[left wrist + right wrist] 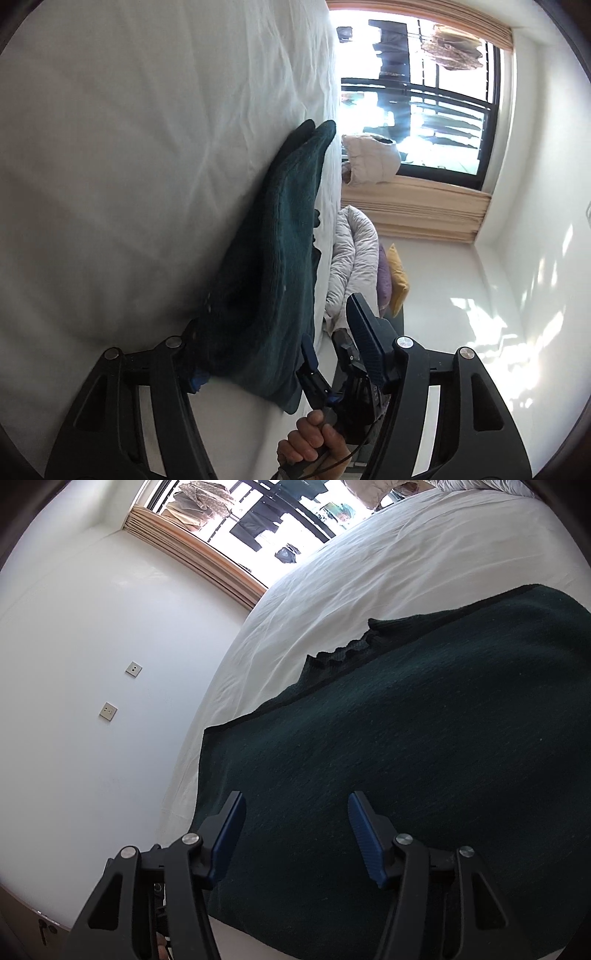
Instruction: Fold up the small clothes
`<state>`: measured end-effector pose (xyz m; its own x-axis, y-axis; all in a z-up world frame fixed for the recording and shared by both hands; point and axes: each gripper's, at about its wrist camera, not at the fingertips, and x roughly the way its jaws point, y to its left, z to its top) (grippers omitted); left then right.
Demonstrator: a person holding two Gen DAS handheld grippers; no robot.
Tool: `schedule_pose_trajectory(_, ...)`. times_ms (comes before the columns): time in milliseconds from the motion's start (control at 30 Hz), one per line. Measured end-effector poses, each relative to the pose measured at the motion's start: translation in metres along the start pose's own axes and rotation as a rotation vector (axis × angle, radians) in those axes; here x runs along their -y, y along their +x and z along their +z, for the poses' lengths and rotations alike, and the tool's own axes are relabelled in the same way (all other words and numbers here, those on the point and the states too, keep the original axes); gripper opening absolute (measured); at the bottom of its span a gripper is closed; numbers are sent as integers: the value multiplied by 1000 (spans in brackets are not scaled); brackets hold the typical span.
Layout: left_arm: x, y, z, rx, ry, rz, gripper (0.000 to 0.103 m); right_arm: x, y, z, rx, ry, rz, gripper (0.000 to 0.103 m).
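Dark green garment (406, 757) spread on the white bed (369, 561).
Right tool (295, 834) hovers over it, jaws apart; left tool (280, 332) straddles its bunched edge, jaws apart.

Both grippers: black angular linkage arms with silver round screws; fingers (367, 836) faced with ribbed blue pads.

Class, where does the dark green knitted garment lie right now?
The dark green knitted garment lies spread on the white bedsheet, near the bed's edge, directly under the right hand-held gripper.
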<state>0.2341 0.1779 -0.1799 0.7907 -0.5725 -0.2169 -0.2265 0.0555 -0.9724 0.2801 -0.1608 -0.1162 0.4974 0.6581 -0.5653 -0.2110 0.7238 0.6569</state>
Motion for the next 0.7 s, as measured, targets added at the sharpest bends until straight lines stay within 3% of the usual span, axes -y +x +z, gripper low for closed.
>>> schedule_pose_trajectory(100,2,8,7,1,-21,-5,52,-3,5,4,-5,-8,-14,60)
schedule_pose_trajectory(133,4,12,6,0,-8,6,46,-5,8,6,-8,-12,-20,60)
schedule_pose_trajectory(167,4,13,5,-8,-3,18,30,-6,11,8,-16,-18,-33,59)
schedule_pose_trajectory(200,1,17,2,-20,-9,31,21,-7,15,9,-26,-21,-49,58)
schedule_pose_trajectory(267,-5,13,-3,-24,-13,61,10,-8,23,10,-56,-21,-65,57)
schedule_pose_trajectory(333,-2,13,-5,-14,21,79,8,-8,32,10,-88,-35,-105,56)
schedule_pose_trajectory(467,4,14,-5,1,68,119,7,-7,44,12,-124,-51,-189,42)
schedule_pose_trajectory(567,15,19,-6,21,136,154,6,5,47,10,-111,-39,-255,9)
schedule_pose_trajectory(600,21,20,-7,29,164,165,6,12,47,9,-100,-13,-232,1)
schedule_pose_trajectory(700,45,29,-14,48,267,200,6,23,46,8,-96,8,-174,0)
